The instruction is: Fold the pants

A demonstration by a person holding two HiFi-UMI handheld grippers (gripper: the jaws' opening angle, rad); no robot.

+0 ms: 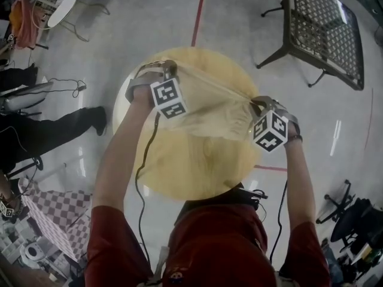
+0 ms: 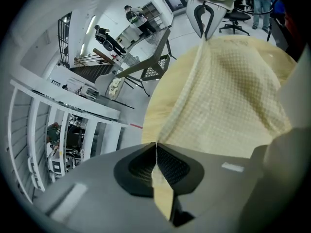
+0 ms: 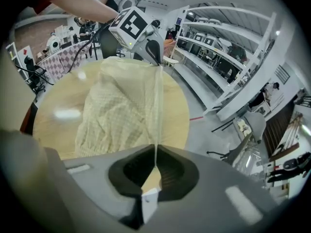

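Pale yellow, fine-checked pants [image 1: 209,109], creased, hang over the round wooden table [image 1: 179,175], their upper edge drawn taut between the left gripper [image 2: 156,149] and right gripper [image 3: 155,160], each clamped on that edge.

Head view steeply down; gripper views close, opposed, sharing pants [image 1: 209,109] and table [image 1: 197,178].

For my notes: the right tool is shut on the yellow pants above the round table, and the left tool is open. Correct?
No: the left tool is also shut on the pants, as the left gripper view shows. The right tool and round table are as you say.
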